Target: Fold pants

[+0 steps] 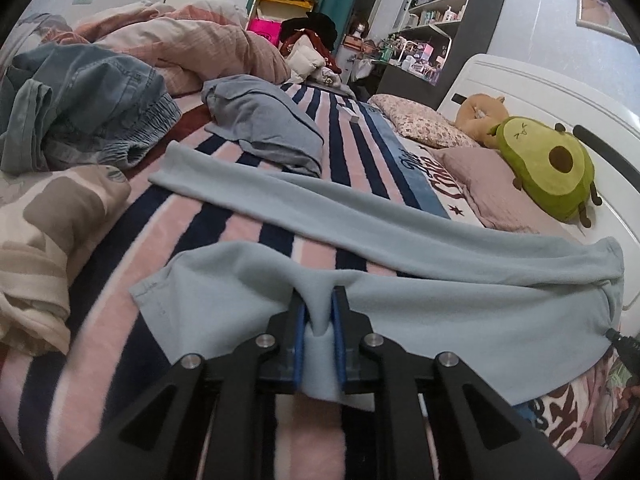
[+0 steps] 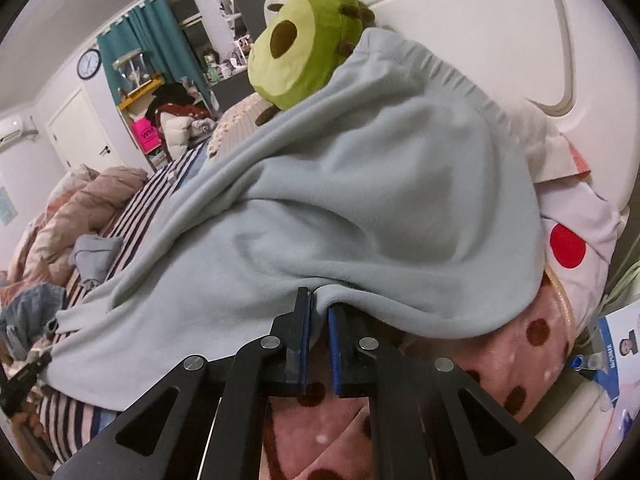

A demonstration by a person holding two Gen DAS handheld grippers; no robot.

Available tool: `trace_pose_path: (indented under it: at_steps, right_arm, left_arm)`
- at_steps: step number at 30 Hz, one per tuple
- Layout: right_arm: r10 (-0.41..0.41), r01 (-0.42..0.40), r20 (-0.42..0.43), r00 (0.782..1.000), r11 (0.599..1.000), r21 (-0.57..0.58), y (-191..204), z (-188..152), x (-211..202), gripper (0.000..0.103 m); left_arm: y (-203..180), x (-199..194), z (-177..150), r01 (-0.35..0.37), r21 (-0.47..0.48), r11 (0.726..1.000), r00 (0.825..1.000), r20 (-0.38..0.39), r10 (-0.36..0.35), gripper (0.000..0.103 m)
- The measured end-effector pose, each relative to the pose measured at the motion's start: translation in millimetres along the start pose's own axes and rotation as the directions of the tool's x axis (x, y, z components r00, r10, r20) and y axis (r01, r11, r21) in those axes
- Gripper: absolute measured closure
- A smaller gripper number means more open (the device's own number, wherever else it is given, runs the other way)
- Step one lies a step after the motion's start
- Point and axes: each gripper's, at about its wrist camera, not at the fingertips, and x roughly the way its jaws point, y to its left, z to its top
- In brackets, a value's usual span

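Note:
Light blue pants (image 1: 460,280) lie across the striped blanket (image 1: 248,240), both legs stretched toward the left. My left gripper (image 1: 319,312) is shut on a fold of the near leg's edge, which bunches between the blue pads. In the right wrist view the pants (image 2: 340,200) drape over the pillows, the waistband up by the headboard. My right gripper (image 2: 318,300) is shut on the near edge of the pants at its fingertips. The right gripper's tip also shows at the left wrist view's right edge (image 1: 622,344).
An avocado plush (image 1: 548,160) (image 2: 304,44) lies on pillows by the white headboard (image 2: 460,20). Grey clothes (image 1: 264,128), denim (image 1: 80,104) and a rumpled duvet (image 1: 192,44) lie farther up the bed. Shelves (image 1: 432,24) stand behind.

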Motion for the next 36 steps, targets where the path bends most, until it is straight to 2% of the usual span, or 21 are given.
trace_pose_path:
  at_steps: [4,8,12,17,23,27,32,33,34,36]
  right_arm:
    - [0.015,-0.014,0.037,0.999,1.0,-0.007,-6.5,2.6,-18.0,0.101]
    - [0.028,-0.026,0.066,0.997,0.999,-0.028,-3.8,15.6,-28.5,0.101]
    - [0.049,-0.045,0.086,0.995,0.997,-0.056,5.4,37.7,-31.1,0.101]
    - [0.059,-0.04,0.122,0.991,0.988,-0.147,28.0,74.1,-30.4,0.101]
    - [0.034,-0.004,0.122,0.992,0.971,-0.237,66.6,117.7,-0.9,0.101]
    - [-0.012,0.042,0.104,0.995,0.957,-0.287,84.6,142.0,32.2,0.101]
    - [-0.088,0.109,0.076,0.993,0.934,-0.339,88.9,150.1,72.8,0.101]
    - [-0.107,0.123,0.066,0.992,0.931,-0.344,89.0,150.5,81.5,0.101]
    - [-0.12,0.133,0.058,0.991,0.929,-0.346,88.2,150.4,89.2,0.101]
    - [-0.139,0.144,0.039,0.99,0.924,-0.355,86.7,148.2,103.0,0.101]
  left_arm:
    - [-1.3,-8.8,1.4,0.008,0.003,1.0,1.0,0.027,-0.008,0.093]
    - [-8.6,-15.5,15.1,0.012,0.051,0.999,0.999,0.049,-0.014,0.093]
    - [-20.4,-15.7,37.0,0.01,0.121,0.993,0.998,0.063,-0.017,0.093]
    - [-27.8,-8.5,66.7,0.013,0.171,0.985,0.998,0.061,-0.024,0.093]
    - [-33.7,40.1,101.0,-0.047,0.254,0.966,0.999,0.007,0.047,0.093]
    - [-35.9,77.8,114.1,-0.073,0.292,0.954,0.996,-0.034,0.086,0.092]
    - [-37.5,123.2,121.7,-0.104,0.344,0.933,0.988,-0.072,0.137,0.089]
    - [-37.4,130.7,122.2,-0.127,0.352,0.928,0.984,-0.071,0.161,0.081]
    - [-35.1,139.0,122.4,-0.159,0.362,0.919,0.979,-0.064,0.195,0.064]
    - [-31.4,147.5,122.2,-0.191,0.36,0.913,0.973,-0.054,0.224,0.041]
